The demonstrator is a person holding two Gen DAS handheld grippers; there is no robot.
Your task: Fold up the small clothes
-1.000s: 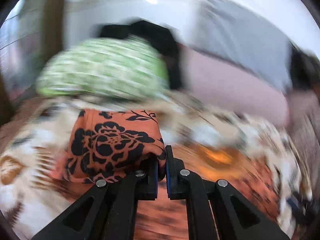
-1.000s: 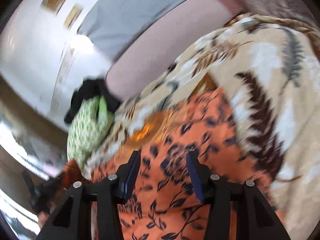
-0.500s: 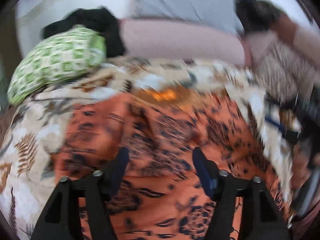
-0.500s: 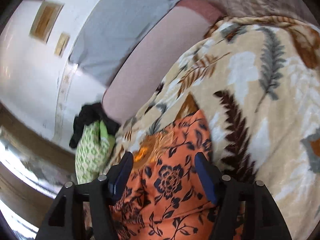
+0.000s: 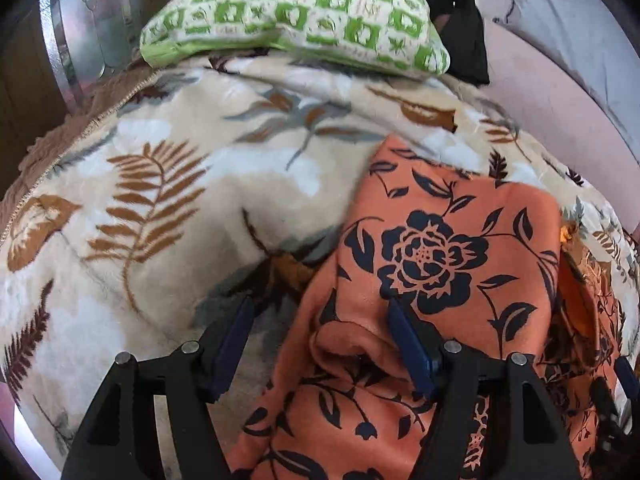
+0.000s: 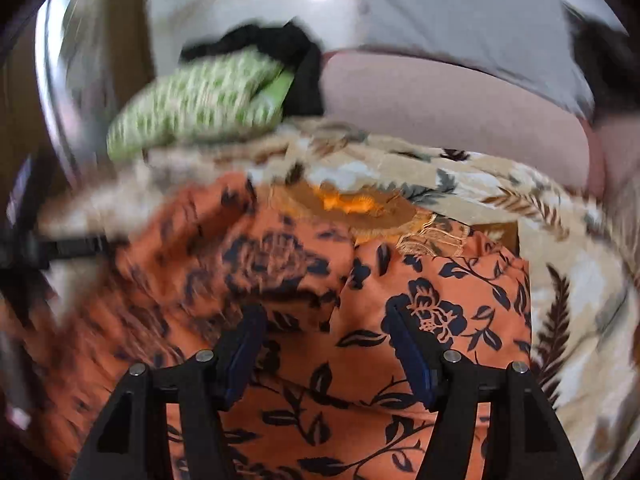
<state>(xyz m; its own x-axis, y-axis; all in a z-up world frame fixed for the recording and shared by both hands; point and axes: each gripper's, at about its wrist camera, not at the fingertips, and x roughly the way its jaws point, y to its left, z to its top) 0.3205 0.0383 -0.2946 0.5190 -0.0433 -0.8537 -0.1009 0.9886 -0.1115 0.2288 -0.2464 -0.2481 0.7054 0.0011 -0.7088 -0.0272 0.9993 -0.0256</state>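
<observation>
Orange floral garment (image 5: 436,264) lies on the leaf-print blanket (image 5: 168,200), one side flap folded over its middle. Left claw (image 5: 320,340) is released, straddling the garment's left edge; right claw (image 6: 324,344) is released above the cloth, gripping nothing. Open blanket lies left; green pillow (image 5: 304,12) sits far.

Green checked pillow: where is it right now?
In the left wrist view, the green checked pillow lies at top centre, on the far edge of the leaf-print blanket, with black cloth at its right end.
</observation>
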